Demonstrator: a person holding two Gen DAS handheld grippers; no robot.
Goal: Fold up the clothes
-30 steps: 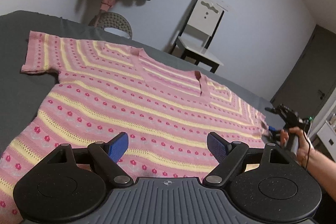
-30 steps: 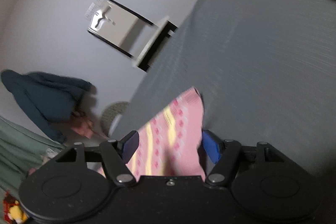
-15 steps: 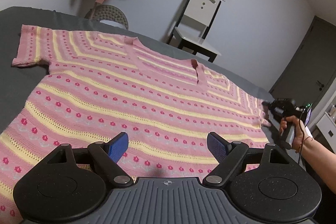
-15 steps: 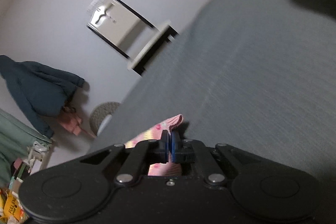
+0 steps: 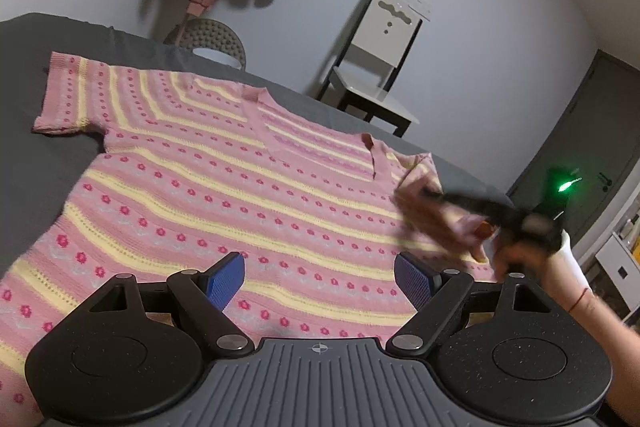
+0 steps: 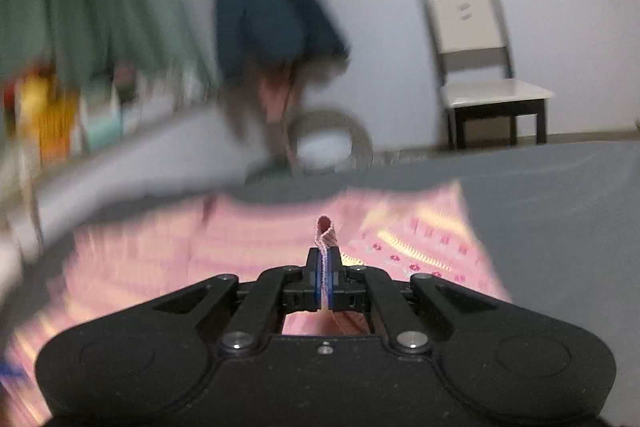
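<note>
Right wrist view: your right gripper [image 6: 326, 273] has its jaws pinched tight on the sleeve [image 6: 325, 233] edge, a small loop of knit standing just ahead of them, so you can carry that sleeve inward for the first fold. Your left gripper [image 5: 320, 281] hangs with jaws spread wide, holding nothing, over the hem of the pink sweater [image 5: 224, 183]. The sweater lies flat on the grey surface [image 5: 36, 39] beyond, ready for folding.

Dim indoor light, fisheye warp w/ dark corners, heavy motion blur in right wrist view.
</note>
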